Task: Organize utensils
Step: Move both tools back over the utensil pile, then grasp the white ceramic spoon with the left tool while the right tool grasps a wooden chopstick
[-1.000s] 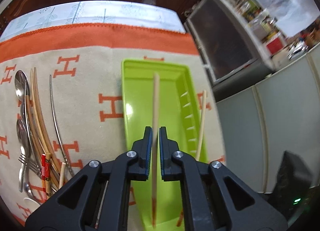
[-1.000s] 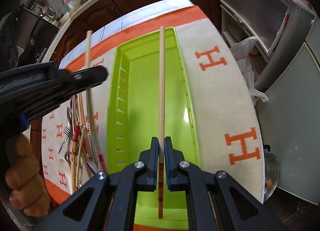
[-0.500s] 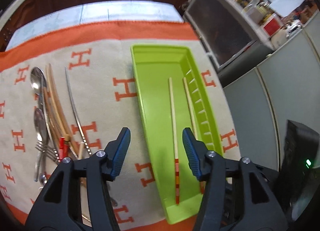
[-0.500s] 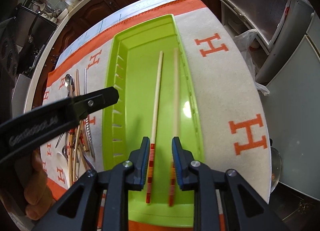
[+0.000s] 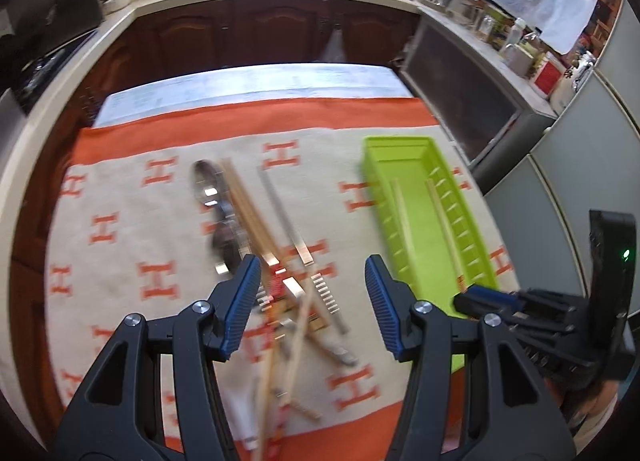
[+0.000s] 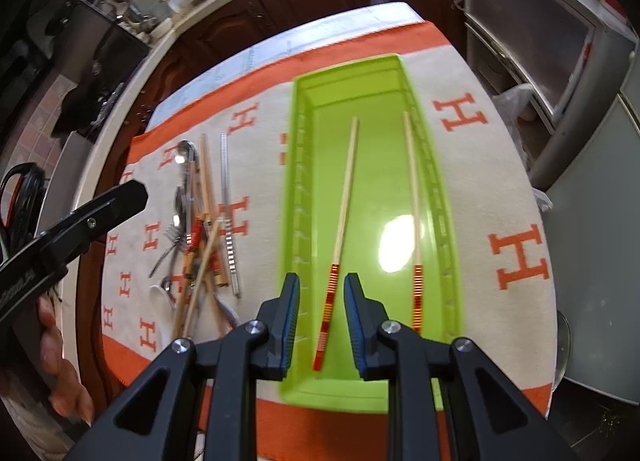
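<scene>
A lime green tray [image 6: 298, 197] lies on the cloth and holds two pale chopsticks with red-striped ends [image 6: 346, 197] [image 6: 412, 197], side by side and apart. The tray also shows in the left wrist view [image 5: 416, 165] at the right. A heap of spoons, a fork, wooden and metal chopsticks [image 5: 256, 229] lies left of the tray; it shows in the right wrist view [image 6: 204, 229] too. My left gripper [image 5: 312, 301] is open and empty above the heap. My right gripper [image 6: 322, 321] is open and empty above the tray's near end.
A beige cloth with orange H marks and an orange border [image 5: 160, 269] covers the table. Dark wood cabinets [image 5: 260, 33] and a kitchen counter stand beyond the far edge. A grey appliance [image 6: 532, 33] stands to the right of the table.
Both grippers opened and let their chopsticks drop into the tray. The left gripper then swung left over the utensil heap. The right gripper drew back and rose a little.
</scene>
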`<state>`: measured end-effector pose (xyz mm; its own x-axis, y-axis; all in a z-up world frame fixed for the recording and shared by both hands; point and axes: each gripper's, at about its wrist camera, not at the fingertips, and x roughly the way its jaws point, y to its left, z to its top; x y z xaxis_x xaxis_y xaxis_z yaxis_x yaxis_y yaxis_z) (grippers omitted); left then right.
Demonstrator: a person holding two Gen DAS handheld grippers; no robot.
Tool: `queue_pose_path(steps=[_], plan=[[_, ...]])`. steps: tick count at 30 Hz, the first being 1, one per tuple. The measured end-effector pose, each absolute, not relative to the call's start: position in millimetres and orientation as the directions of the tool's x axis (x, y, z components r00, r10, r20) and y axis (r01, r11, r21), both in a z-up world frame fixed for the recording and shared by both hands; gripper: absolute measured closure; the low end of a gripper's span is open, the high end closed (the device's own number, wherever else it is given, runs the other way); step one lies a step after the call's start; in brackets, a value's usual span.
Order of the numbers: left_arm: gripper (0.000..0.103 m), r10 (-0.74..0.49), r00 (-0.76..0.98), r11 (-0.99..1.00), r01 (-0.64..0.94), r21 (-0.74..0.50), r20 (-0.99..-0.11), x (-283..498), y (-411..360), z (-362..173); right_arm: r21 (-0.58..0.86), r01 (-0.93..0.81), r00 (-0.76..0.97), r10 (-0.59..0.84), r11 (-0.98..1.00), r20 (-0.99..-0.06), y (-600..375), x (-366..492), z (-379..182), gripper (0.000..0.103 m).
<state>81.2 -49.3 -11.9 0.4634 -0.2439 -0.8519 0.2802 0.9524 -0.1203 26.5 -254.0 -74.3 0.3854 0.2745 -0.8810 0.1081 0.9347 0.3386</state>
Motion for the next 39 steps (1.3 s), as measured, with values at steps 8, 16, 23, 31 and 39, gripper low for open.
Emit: queue_pose_path(steps=[8,16,23,31,39], plan=[[0.049,-0.217,0.433,0.966,0.221,-0.13,-0.875,61,23,-17,0.342,-0.013,0.367,0.323,0.94,-0.873,-212,25,-65,0.08],[0.049,-0.128,0.4,0.985,0.156,-0.07,-0.908,46,57,-56,0.373,-0.103,0.288,0.387,0.922,-0.876,-162,31,-83,0.08],[0.049,-0.167,0.308,0.981,0.144,-0.128,-0.936,39,71,-99,0.42,-0.11,0.193,0.433,0.901,-0.88,-131,37,-114,0.08],[0.049,-0.26,0.259,0.962,0.148,-0.228,-0.93,43,73,-130,0.468,-0.057,0.15,0.471,0.882,-0.869,-121,46,-136,0.08],[0.049,-0.309,0.236,0.944,0.193,-0.267,-0.921,51,61,-143,0.479,-0.013,0.136,0.476,0.878,-0.869,-113,56,-152,0.08]])
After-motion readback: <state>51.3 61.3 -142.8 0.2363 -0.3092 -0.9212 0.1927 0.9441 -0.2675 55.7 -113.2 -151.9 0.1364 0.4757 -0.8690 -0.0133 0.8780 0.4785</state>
